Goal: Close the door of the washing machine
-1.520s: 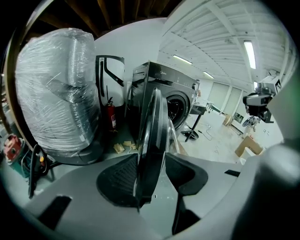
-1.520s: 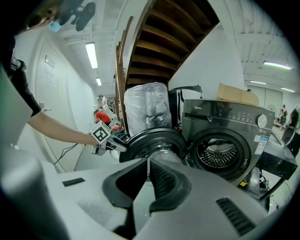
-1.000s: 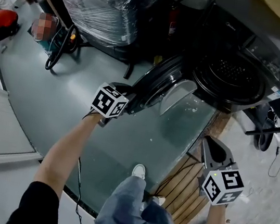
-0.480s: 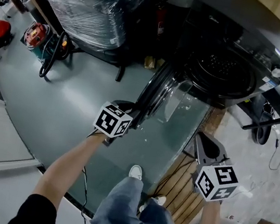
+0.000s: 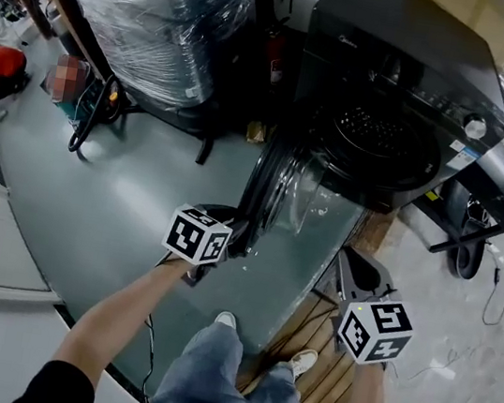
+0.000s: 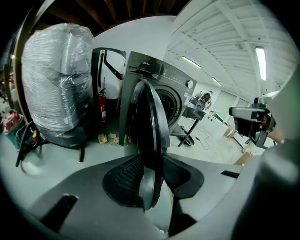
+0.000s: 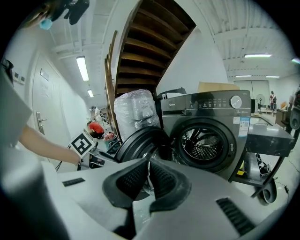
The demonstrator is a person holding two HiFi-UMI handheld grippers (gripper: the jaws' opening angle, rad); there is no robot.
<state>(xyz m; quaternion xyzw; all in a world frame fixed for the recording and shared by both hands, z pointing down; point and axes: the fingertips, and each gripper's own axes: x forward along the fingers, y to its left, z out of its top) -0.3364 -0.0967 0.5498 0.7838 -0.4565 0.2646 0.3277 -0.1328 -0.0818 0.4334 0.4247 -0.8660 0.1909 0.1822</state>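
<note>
The dark grey washing machine stands ahead with its round drum opening uncovered. Its door stands about edge-on to me, swung partway out from the front. My left gripper has the door's rim between its pads; the left gripper jaws are opening while the pads still touch the rim. My right gripper hangs to the right, below the machine, shut with nothing in it. In the right gripper view the right gripper points at the door and the drum.
A large plastic-wrapped bundle and a red fire extinguisher stand left of the machine. A wooden pallet lies under my right hand. A wheeled trolley stands at the machine's right. My shoe is near the door.
The door has swung from wide open to nearly edge-on, closer to the machine's front. My left gripper moved with its rim. The right gripper shifted slightly left and down.
</note>
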